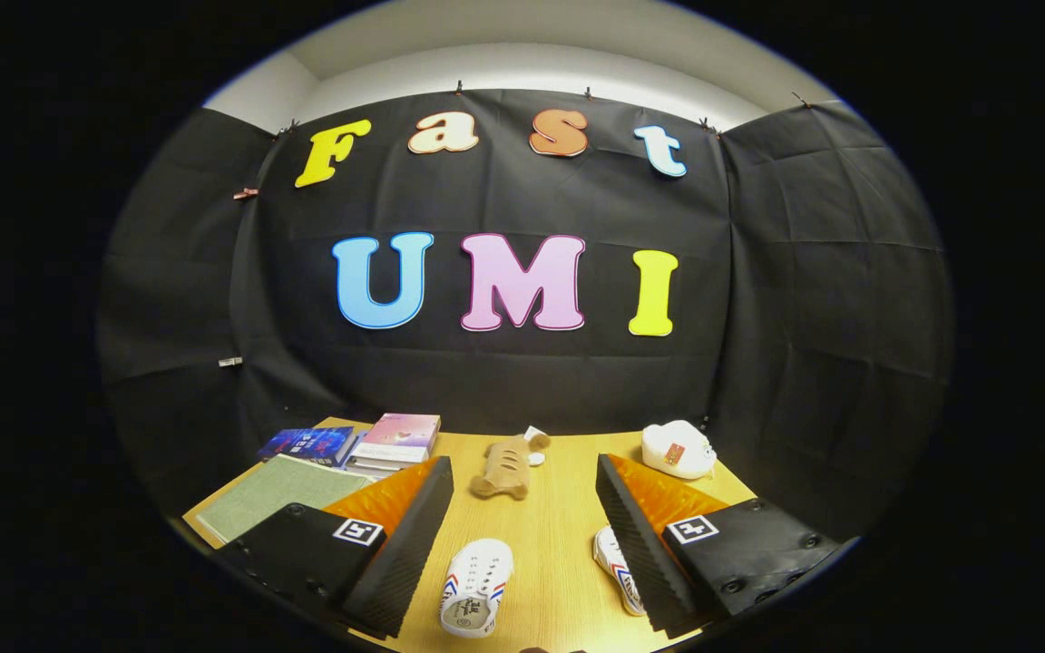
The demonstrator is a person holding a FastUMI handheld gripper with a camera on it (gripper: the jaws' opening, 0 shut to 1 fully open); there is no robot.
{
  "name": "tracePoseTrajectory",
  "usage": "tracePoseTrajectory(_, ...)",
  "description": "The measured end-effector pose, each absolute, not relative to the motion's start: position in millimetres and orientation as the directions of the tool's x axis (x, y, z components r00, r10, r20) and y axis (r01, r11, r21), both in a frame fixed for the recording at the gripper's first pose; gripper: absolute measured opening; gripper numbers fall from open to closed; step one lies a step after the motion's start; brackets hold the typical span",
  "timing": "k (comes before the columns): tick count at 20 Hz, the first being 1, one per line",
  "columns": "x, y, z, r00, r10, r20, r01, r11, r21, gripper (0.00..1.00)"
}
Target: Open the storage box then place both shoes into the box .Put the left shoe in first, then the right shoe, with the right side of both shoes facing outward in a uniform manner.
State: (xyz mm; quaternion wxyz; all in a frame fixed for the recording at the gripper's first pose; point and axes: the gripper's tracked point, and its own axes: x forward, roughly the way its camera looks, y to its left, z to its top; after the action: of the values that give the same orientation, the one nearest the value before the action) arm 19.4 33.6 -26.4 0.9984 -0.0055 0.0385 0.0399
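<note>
Wooden table (559,544) under gripper (522,544), fingers spread wide, holding nothing. White shoe (475,585) at 6 o'clock between fingers, second shoe (615,567) at 5; likely light, soft; grip by heel collar.

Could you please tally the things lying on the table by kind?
Shoes: 2 – one between the open gripper fingers, one by a finger.
Books: 3.
Plush toys: 2 – tan, white.
Total: 7.

Gripper (522,535): 2 ribbed jaws apart, square marker tags, screwed mounts.
</note>
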Motion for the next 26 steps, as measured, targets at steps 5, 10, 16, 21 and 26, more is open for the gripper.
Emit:
tracePoseTrajectory(5,23,40,-34,0.989,0.102,-0.109,-0.103,0.995,-0.005,0.97)
tracePoseTrajectory(10,32,41,-46,0.978,0.140,-0.157,-0.142,0.990,-0.001,0.97)
tracePoseTrajectory(16,30,87,-88,0.872,0.385,-0.303,-0.344,0.922,0.179,0.98)
tracePoseTrajectory(21,9,139,-136,0.673,0.618,-0.406,-0.508,0.786,0.354,0.98)
tracePoseTrajectory(26,-26,189,-177,0.433,0.788,-0.438,-0.575,0.616,0.539,0.99)
